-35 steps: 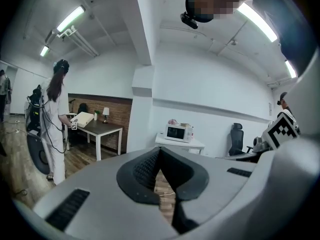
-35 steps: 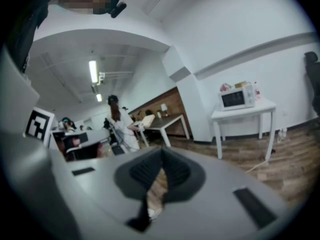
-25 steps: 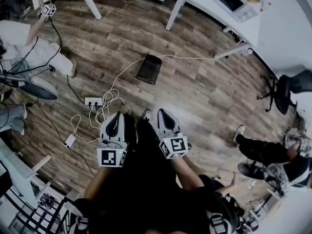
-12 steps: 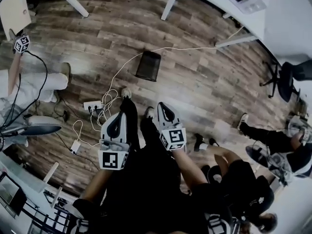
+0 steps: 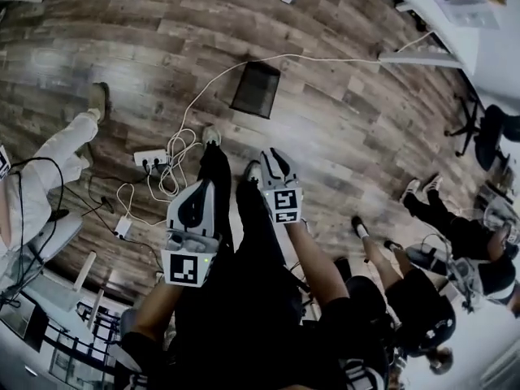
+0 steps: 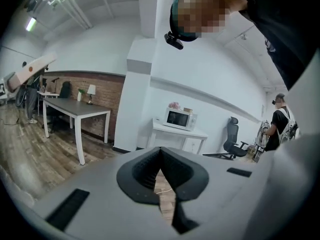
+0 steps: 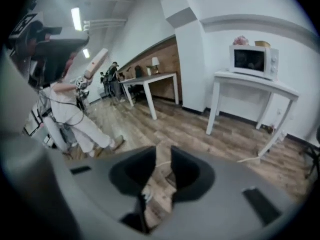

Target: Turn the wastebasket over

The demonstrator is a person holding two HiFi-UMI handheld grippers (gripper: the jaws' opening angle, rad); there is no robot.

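Resting wastebasket [image 5: 255, 89]: on the wood floor [image 5: 341, 128], well ahead of both claws, touched by neither.
Left gripper [image 6: 160, 153]: jaws pressed together, nothing pinched.
Right gripper [image 7: 163, 158]: jaws spread, just been opening; only floor shows between them.
White cable [image 5: 173, 162]: coiled between left claw and wastebasket.

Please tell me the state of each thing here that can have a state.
Wastebasket: on the floor, untouched.
Left gripper: jaws shut, empty.
Right gripper: jaws apart, have just been opening, nothing between them.
Microwave: door shut.
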